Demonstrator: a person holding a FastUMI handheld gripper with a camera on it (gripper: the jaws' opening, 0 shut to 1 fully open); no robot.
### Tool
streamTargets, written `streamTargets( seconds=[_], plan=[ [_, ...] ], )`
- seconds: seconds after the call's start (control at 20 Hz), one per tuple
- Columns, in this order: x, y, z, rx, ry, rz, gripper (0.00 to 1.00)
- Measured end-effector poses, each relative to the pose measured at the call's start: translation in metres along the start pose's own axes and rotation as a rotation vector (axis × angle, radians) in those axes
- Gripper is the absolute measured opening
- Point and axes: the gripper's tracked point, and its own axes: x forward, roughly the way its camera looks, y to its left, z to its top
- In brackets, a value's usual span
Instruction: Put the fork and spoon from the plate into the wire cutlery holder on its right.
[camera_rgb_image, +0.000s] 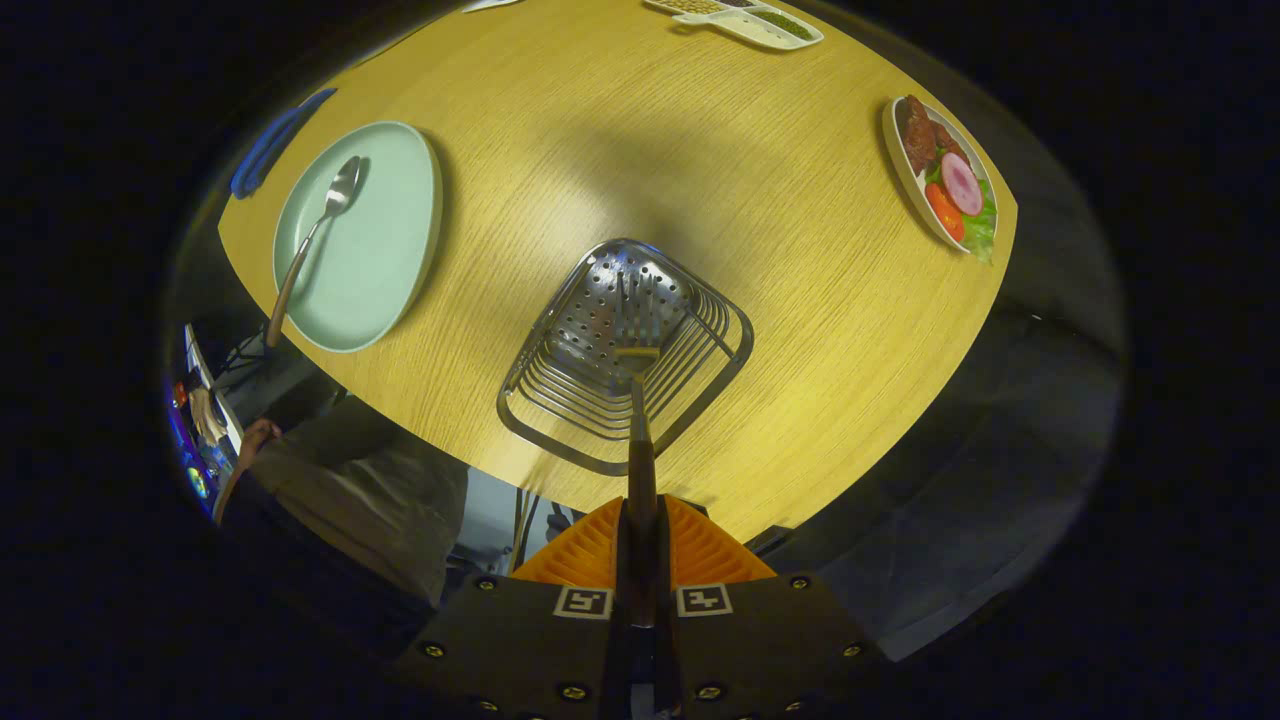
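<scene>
2 ribbed orange fingers (600, 550) of your gripper (640, 545) pinch the fork (640, 400) above the perforated steel wire cutlery holder (625, 350), frame centre; the spoon (315, 235) lies on the matte green plate (385, 250) upper left.

A round wooden table (620, 130) is seen from above. Near its far right edge a plate of food (945, 172) is set, with meat, tomato, a pink slice and lettuce. At the far side a divided white tray (745, 18) is placed. A blue object (275, 140) is seen at the table's left edge.
</scene>
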Motion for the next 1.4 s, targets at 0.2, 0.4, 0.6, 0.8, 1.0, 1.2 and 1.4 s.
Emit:
streamTargets(
  seconds=[0.2, 0.4, 0.6, 0.8, 1.0, 1.2, 1.4],
  plan=[
    [-0.01, -0.005, 0.002, 0.04, -0.056, 0.0, 0.13],
    [-0.034, -0.011, 0.002, 0.127, -0.18, -0.014, 0.37],
    [-0.065, 0.015, 0.002, 0.229, -0.355, 0.046, 0.37],
    [-0.083, 0.071, 0.006, 0.282, -0.466, 0.165, 0.37],
    [-0.076, 0.131, 0.011, 0.255, -0.484, 0.244, 0.37],
    [-0.066, 0.177, 0.031, 0.271, -0.494, 0.292, 0.37],
    [-0.062, 0.23, 0.058, 0.253, -0.494, 0.362, 0.37]
  ],
)
